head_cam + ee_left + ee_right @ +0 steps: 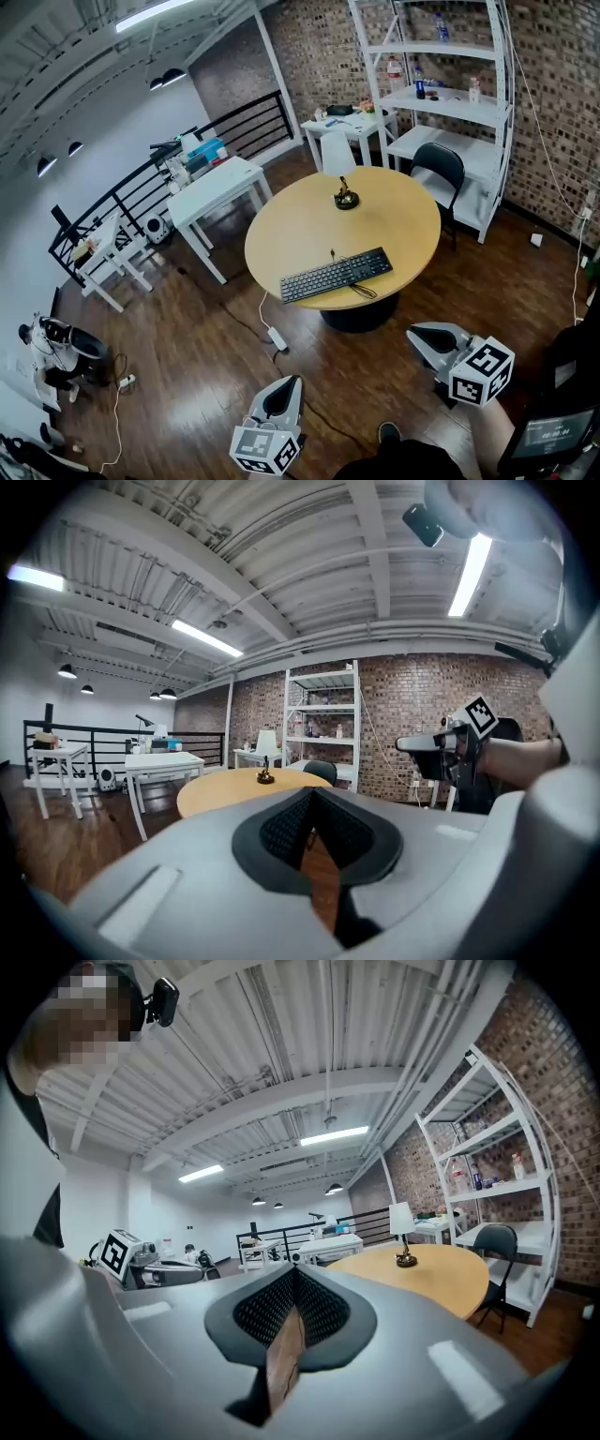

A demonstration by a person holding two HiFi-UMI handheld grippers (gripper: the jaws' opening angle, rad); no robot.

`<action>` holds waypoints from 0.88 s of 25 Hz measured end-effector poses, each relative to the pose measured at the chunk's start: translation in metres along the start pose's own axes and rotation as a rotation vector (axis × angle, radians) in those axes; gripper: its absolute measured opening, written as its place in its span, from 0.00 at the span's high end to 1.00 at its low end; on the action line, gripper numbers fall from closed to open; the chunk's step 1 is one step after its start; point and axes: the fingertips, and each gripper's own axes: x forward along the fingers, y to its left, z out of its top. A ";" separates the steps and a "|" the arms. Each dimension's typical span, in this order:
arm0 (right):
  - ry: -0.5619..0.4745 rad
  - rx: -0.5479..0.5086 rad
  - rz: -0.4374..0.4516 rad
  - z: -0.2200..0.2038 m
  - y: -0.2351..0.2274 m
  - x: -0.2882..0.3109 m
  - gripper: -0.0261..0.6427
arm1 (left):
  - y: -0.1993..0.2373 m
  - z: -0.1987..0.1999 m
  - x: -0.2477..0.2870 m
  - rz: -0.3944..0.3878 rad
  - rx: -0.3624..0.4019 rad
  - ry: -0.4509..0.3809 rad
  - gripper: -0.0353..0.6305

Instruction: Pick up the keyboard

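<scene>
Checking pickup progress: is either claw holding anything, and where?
Nothing. The left claw and right claw are shut and empty; the keyboard lies on the table.

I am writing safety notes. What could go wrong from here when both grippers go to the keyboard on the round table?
1. Both the left gripper and the right gripper are shut; unless opened, they may push the keyboard instead of gripping it.
2. The keyboard lies near the edge of the round table, so a push could slide it off.
3. A cable loops beside it and may snag on lifting.
</scene>
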 end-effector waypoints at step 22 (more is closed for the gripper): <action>0.032 0.002 0.087 0.001 -0.095 0.071 0.96 | 0.019 0.013 0.147 -0.059 0.010 0.030 0.88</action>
